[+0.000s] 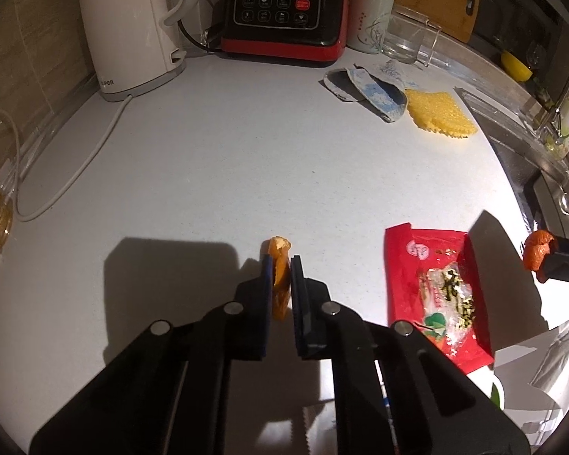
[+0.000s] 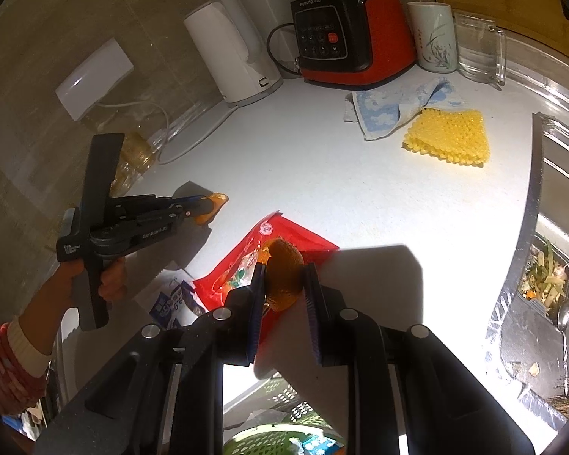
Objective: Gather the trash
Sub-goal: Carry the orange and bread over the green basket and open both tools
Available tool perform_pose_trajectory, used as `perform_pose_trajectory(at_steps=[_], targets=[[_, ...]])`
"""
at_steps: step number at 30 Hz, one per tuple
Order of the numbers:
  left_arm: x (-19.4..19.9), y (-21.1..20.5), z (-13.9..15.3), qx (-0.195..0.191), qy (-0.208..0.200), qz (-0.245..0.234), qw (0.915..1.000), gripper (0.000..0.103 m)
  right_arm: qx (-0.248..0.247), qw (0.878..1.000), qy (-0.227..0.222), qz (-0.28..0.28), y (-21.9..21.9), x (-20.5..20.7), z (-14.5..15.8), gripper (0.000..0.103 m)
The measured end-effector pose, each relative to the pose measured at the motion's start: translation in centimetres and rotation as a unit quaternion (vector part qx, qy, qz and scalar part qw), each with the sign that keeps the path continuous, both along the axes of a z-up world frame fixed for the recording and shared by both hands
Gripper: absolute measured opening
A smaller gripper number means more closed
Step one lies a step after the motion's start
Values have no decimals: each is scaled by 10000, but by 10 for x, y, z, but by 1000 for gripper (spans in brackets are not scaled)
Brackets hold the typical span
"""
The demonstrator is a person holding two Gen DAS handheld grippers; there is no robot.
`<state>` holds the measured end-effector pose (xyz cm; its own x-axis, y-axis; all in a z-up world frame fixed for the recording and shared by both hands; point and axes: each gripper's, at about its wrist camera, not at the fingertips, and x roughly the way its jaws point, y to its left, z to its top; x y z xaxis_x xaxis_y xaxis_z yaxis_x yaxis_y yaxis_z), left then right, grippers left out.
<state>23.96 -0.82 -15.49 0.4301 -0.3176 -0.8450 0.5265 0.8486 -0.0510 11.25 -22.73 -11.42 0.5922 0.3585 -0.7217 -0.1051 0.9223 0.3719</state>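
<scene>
Your white speckled table is the largest thing here, brightly lit, with a steel sink to the right of the red snack wrapper and a green slotted plastic basket just below the table's near edge, likely your bin. Behind the wrapper stand a white electric kettle and a red-and-black blender base.

The flat red plastic snack wrapper lies on the table, your landmark. It looks light, crinkly and slippery, so pinch it at a raised corner or edge.

Your right gripper hangs over the wrapper, its fingers closed around a curled piece of orange peel. That peel should be light and leathery, so a firm squeeze won't hurt it.

Your left gripper sits to the left of the wrapper, its fingers fully closed on a thin strip of orange peel, gripped edge-on with its tip poking out beyond them. The strip is limp and light, so hold it mid-length.
</scene>
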Motion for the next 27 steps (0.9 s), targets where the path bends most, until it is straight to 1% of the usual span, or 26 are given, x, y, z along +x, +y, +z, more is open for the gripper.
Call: perform_pose_trajectory(at_steps=[2,6,11,14,16,19,22,27], targets=[[-7,-2,7,-43,-27,-21,10000,9,-7,10000,-12,-28,-1,-6,2,22],[-28,-10,25,-8,-158,-101,9998,9,-75,9999,-78,-15,-3,-21,10,22],[-77,-27,56,82,-296,-137,9994,9,-256,9996,-127,60,-3,-57,20,22],[-111,-38,67,166,-345,-143,9992,9,-315,9994,-96,55,-5,-82,23,22],[-132,-43,72,147,-295,-115,9994,9,-349,9994,-69,54,-6,-101,25,22],[-166,-53,73,171,-218,-80,9996,9,-397,9992,25,86,-7,-128,22,23],[-204,-62,65,248,-205,-107,9994,9,-516,9985,185,91,-6,-154,12,23],[-252,-71,41,197,198,-227,9994,9,-451,9976,511,145,-5,-192,-11,23]])
